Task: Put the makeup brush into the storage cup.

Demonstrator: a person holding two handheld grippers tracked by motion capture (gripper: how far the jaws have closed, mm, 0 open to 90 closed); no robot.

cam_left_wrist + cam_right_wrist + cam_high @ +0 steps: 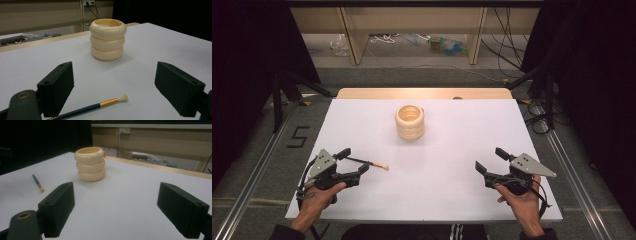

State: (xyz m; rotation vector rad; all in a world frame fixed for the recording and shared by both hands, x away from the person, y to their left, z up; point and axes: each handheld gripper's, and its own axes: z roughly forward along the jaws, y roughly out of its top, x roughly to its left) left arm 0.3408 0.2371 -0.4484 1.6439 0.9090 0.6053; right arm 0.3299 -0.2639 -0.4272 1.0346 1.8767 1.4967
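A cream holder point(410, 121) made of three stacked rings stands upright on the white table point(452, 150), a little behind its middle; the holder point(108, 39) is open at the top, and the holder point(90, 164) shows a small orange bit at its rim. A thin dark-handled brush point(368, 162) with a gold band and pale tip lies flat at the front left. My left gripper point(355, 164) is open, the brush point(97, 106) lying on the table between its jaws, untouched. My right gripper point(490, 160) stands open at the front right with nothing between its jaws; the brush point(38, 183) lies far to its left.
A wooden strip point(422, 93) borders the table's far edge. Beyond it, cables and small clutter point(442, 45) lie on the floor under a wooden frame. Metal rails point(257, 170) run along both sides of the table.
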